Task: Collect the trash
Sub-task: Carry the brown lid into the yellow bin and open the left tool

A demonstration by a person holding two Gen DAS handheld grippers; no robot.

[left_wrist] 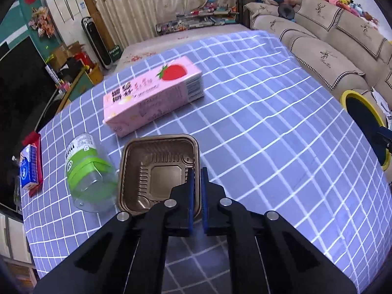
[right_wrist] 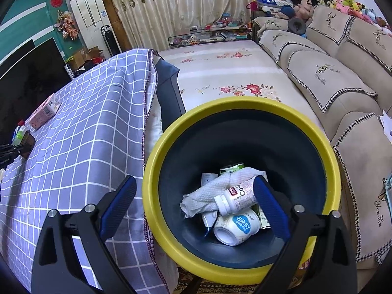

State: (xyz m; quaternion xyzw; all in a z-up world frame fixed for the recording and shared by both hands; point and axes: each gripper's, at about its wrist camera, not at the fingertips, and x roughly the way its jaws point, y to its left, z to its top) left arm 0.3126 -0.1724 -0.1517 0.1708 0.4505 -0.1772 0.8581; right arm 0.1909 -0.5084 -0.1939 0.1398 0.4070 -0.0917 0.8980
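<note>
Left hand-held gripper point(left_wrist: 197, 171): clamped on brown tray point(left_wrist: 156, 171) wall, worktop point(left_wrist: 269, 122) near edge.
Right hand-held gripper point(right_wrist: 196, 191): jaws apart, empty, above yellow-rimmed bin point(right_wrist: 171, 132).

A beige sofa point(right_wrist: 343, 78) and curtains point(right_wrist: 186, 7) flank the checked tablecloth point(left_wrist: 257, 122).

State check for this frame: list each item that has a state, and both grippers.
left gripper: shut on the brown tray's right wall
brown tray: upright on the table, empty
clear bottle: lying on its side, touching the tray
pink carton: lying flat
blue carton: lying flat at the table's edge
right gripper: open, empty, above the bin
yellow-rimmed bin: open, partly filled with trash
</note>
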